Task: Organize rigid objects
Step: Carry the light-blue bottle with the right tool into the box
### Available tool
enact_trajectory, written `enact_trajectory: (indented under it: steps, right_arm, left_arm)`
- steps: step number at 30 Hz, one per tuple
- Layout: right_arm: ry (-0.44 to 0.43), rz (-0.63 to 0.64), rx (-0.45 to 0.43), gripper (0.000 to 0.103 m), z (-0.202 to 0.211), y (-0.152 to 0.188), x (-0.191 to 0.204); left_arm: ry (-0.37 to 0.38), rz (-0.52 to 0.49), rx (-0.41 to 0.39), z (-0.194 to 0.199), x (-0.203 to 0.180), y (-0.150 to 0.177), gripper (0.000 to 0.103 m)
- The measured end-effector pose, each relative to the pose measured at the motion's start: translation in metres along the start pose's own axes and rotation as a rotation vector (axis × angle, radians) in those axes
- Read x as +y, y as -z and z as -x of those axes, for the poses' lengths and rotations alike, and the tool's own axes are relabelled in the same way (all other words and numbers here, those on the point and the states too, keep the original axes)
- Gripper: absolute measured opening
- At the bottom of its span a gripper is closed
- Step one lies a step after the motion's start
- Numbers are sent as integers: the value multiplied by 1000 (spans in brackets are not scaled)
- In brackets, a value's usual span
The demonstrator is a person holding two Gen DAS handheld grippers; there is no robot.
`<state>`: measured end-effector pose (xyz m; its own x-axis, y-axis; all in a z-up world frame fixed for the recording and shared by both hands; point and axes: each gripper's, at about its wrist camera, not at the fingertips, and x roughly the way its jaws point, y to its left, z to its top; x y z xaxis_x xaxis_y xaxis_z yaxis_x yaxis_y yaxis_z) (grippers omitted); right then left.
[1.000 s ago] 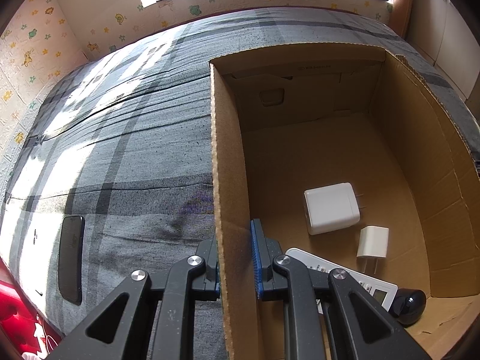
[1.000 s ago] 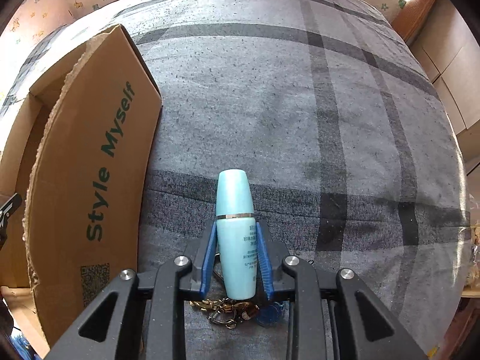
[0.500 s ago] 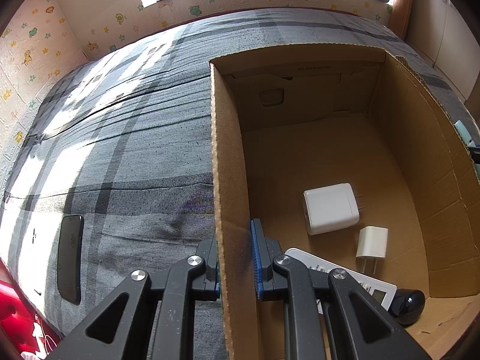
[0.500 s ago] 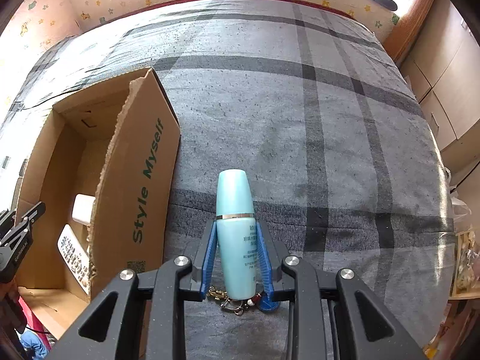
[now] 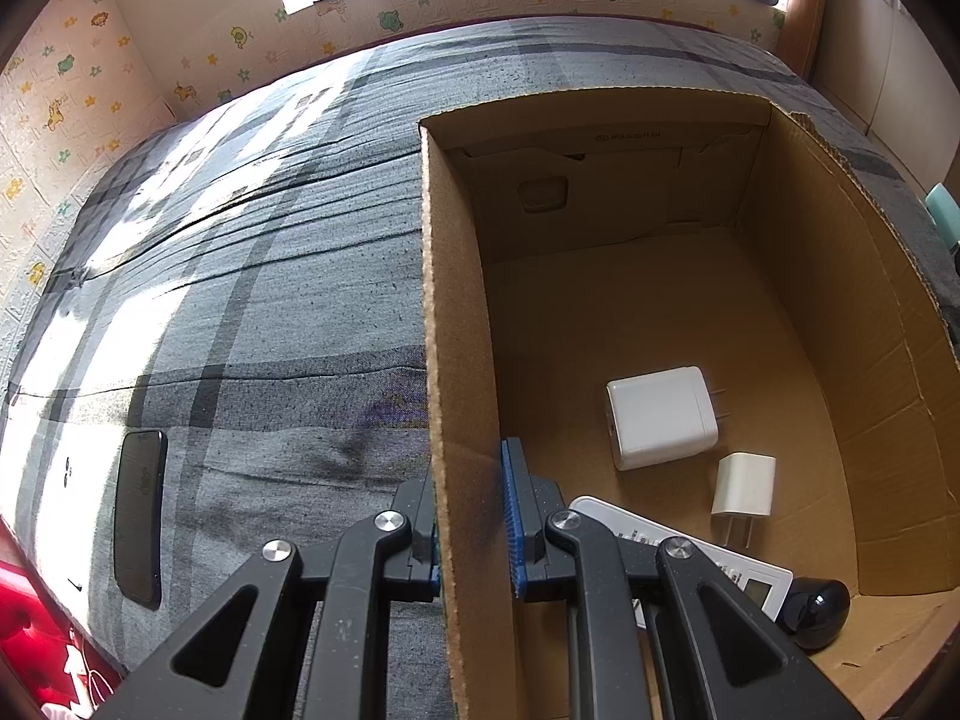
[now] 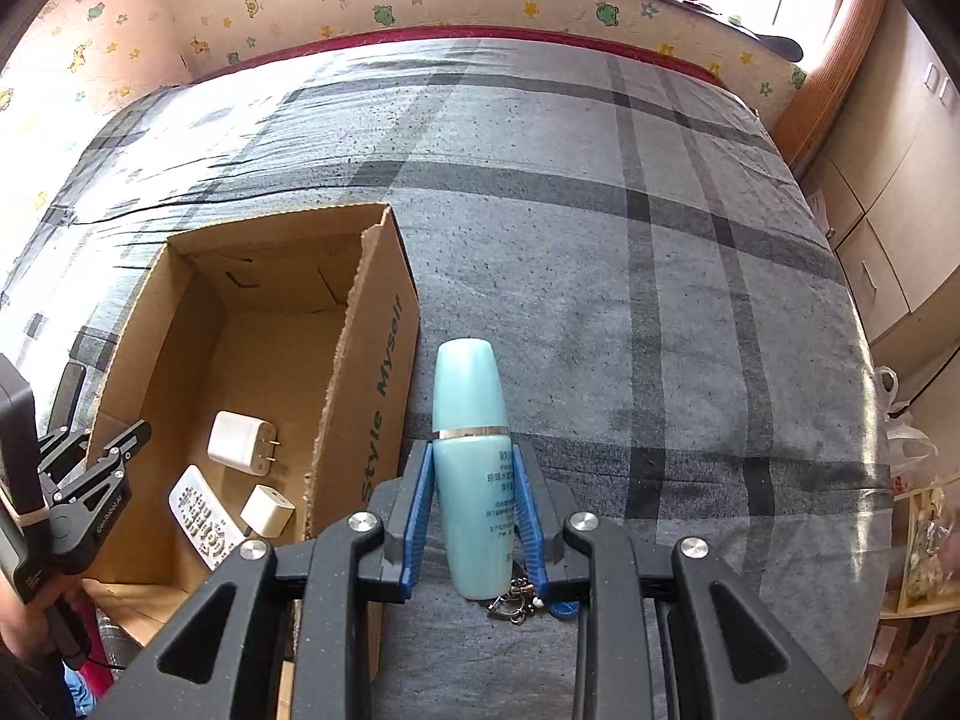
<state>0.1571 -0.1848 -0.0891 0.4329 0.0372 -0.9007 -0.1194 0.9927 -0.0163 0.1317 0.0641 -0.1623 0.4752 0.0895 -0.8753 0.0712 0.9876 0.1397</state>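
Your right gripper (image 6: 474, 516) pinches the turquoise bottle (image 6: 471, 456) above the bed, beside the cardboard box (image 6: 360, 372) whose wall your left gripper (image 5: 474, 516) clamps; its smooth taper could slip free.

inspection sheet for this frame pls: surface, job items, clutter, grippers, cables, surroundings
Surface: grey plaid bedcover.
Job's things: open brown cardboard box holding large white charger, small white charger, white remote, dark round object; pale blue bottle.
Clutter: black phone; key bunch.
Grippers: left gripper jaws clamp box wall; right gripper holds bottle.
Cables: nothing seen.
Surroundings: cartoon-print wall padding, cabinets.
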Motion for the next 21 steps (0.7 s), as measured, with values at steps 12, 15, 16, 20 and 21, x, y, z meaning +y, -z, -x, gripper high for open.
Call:
enact_trajectory:
  steps: [12, 15, 16, 20, 21]
  right_arm:
    - [-40, 42, -29, 28, 18, -6, 37]
    - [-56, 58, -33, 28, 19, -7, 49]
    - [-60, 64, -34, 28, 20, -8, 53]
    - [-77, 87, -33, 28, 19, -8, 70]
    - [-81, 94, -32, 28, 19, -7, 74]
  left_arm:
    - [1, 1, 0, 0, 1, 0, 16]
    - [2, 2, -3, 0, 2, 0, 16]
    - [2, 2, -3, 0, 2, 0, 17]
    - [2, 2, -3, 0, 2, 1, 17]
    - [2, 3, -3, 0, 2, 1, 17]
